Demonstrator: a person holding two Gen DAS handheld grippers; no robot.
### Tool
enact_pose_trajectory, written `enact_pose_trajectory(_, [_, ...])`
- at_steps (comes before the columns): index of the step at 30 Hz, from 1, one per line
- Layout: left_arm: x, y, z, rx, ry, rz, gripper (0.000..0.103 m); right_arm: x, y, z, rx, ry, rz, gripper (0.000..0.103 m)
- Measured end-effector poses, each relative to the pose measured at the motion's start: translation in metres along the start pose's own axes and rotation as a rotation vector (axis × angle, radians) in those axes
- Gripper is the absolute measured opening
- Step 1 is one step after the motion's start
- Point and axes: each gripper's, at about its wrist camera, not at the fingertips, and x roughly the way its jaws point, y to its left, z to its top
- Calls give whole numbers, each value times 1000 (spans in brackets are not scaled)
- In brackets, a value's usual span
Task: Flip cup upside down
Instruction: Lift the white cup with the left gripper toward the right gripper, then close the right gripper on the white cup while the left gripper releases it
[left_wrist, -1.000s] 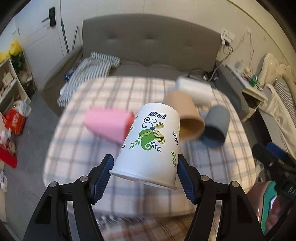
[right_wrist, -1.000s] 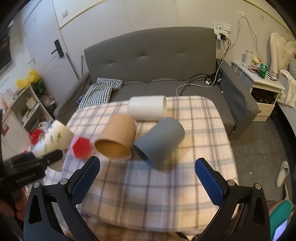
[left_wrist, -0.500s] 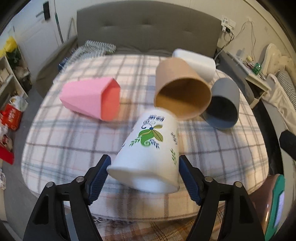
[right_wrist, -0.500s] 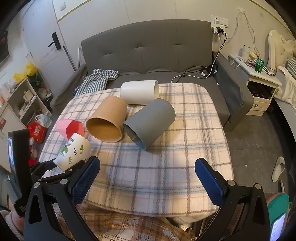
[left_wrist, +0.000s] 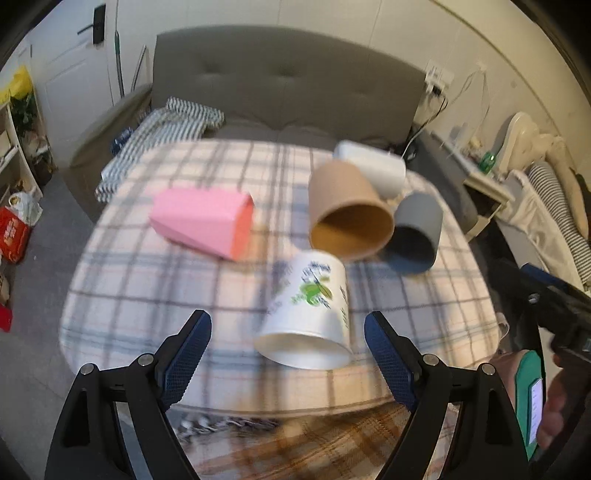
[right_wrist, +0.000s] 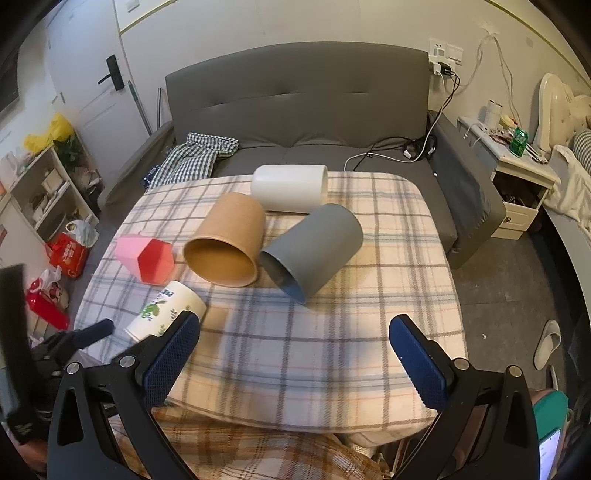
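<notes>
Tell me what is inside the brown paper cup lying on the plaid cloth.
The brown paper cup lies on its side with its mouth toward the cameras. Only bare brown inner wall shows in both views; nothing visible inside. The deepest part near its base is shadowed, so something small there cannot be ruled out.

Cup (left_wrist: 308, 312) (right_wrist: 166, 310) | white, green leaf print | on its side, mouth toward near edge | table's near-left area

Soft, even indoor light, left wrist view smeared by motion blur across the plaid cloth (left_wrist: 147, 295) and printed cup (left_wrist: 308, 310), right wrist view sharper, heavy fisheye bending and dark vignette at edges
</notes>
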Motion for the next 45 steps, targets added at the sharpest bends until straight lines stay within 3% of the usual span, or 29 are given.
enact_pose_trajectory(7, [-21, 40, 11, 60, -76, 100, 94, 2, 39, 7, -20, 41, 18, 103])
enact_pose_trajectory(12, [-21, 69, 11, 48, -84, 156, 95, 17, 72, 3, -47, 97, 37, 103])
enact_pose_trajectory(20, [-11, 89, 2, 51, -63, 160, 95, 49, 106, 3, -74, 188, 47, 103])
enact_pose_trajectory(42, [28, 113, -3, 22, 30, 138, 95, 141, 107, 19, 95, 438, 16, 102])
enact_pose_trajectory(45, [30, 113, -3, 20, 37, 137, 95, 153, 106, 21, 126, 472, 29, 91])
